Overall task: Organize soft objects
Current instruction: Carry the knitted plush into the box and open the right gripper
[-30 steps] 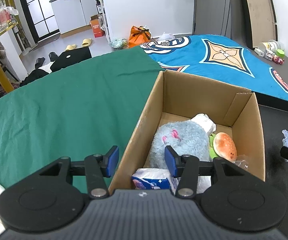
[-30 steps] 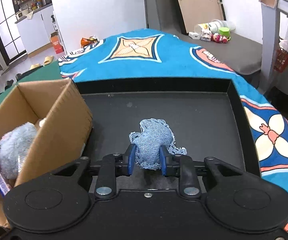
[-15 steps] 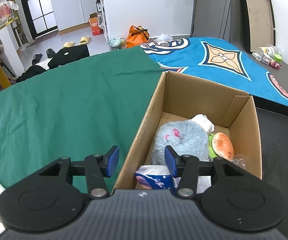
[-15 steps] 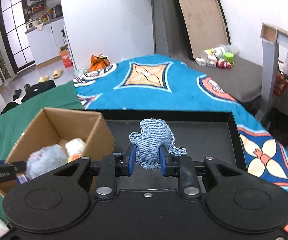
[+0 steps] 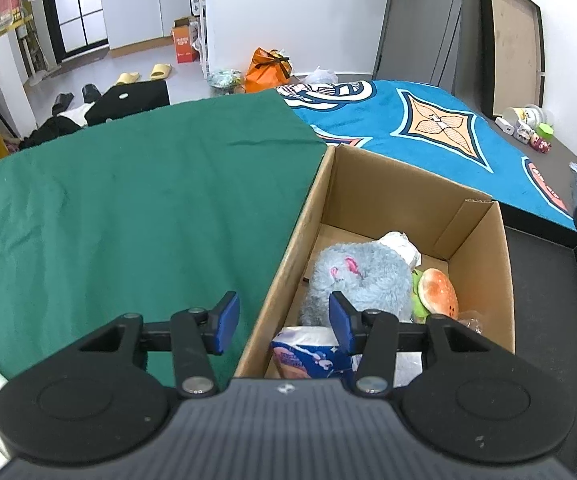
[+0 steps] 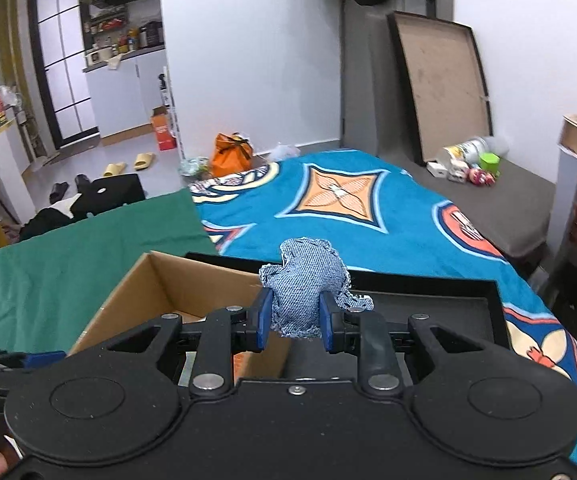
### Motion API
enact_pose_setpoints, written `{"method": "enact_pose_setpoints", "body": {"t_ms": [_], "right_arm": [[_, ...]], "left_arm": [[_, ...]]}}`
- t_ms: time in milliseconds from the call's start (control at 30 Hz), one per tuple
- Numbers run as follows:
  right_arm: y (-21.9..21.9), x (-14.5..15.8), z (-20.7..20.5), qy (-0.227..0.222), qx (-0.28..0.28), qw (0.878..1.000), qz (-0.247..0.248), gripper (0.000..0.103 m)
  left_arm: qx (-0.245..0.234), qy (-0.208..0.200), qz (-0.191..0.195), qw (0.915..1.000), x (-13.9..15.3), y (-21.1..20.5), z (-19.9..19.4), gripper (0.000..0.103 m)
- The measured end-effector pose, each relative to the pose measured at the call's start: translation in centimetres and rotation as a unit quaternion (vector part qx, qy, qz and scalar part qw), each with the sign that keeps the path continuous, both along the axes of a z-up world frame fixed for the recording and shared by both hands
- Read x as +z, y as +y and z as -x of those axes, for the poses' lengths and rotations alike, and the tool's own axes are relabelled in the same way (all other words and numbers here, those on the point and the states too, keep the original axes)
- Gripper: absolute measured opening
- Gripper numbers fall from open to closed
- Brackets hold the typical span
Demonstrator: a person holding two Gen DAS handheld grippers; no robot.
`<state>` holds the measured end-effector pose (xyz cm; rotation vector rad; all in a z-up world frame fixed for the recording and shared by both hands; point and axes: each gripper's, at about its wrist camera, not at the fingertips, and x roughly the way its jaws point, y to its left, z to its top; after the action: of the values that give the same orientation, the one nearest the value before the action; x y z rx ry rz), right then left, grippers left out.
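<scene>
The right hand-held gripper (image 6: 294, 322) pinches a frayed, lumpy denim pouch (image 6: 304, 286) above the cardboard box (image 5: 484, 280). The left hand-held gripper (image 5: 280, 322) gapes empty astride the box's wall, near a fluffy grey plush (image 5: 364, 276) and a burger-shaped toy (image 5: 438, 292).

The right tool (image 6: 294, 322) body hides most of the cardboard box (image 6: 192, 286) interior and the black tray (image 6: 428, 300) floor.
</scene>
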<state>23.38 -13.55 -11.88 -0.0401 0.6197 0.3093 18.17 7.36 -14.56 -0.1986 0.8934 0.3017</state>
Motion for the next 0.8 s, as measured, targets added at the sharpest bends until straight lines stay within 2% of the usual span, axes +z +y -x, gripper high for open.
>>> {"method": "enact_pose_setpoints", "body": {"t_ms": [367, 533, 600, 633, 800], "right_arm": [[4.0, 0.6, 0.1, -0.005, 0.031, 0.999, 0.016, 0.024], [5.5, 0.6, 0.0, -0.005, 0.038, 0.999, 0.023, 0.025], [6.1, 0.5, 0.0, -0.003, 0.04, 0.999, 0.024, 0.025], [6.4, 0.5, -0.1, -0.001, 0.041, 0.999, 0.022, 0.025], [7.6, 0.2, -0.2, 0.006, 0.045, 0.999, 0.023, 0.025]], "left_arm": [[0.005, -0.008, 0.029, 0.9995, -0.4, 1.6, 0.3, 0.043], [0.002, -0.004, 0.043, 0.9991, -0.8, 2.1, 0.3, 0.03], [0.002, 0.003, 0.05, 0.9987, -1.3, 2.5, 0.2, 0.018], [0.003, 0.005, 0.06, 0.9982, -1.5, 2.9, 0.1, 0.016], [-0.005, -0.001, 0.067, 0.9977, -1.5, 2.9, 0.3, 0.014]]}}
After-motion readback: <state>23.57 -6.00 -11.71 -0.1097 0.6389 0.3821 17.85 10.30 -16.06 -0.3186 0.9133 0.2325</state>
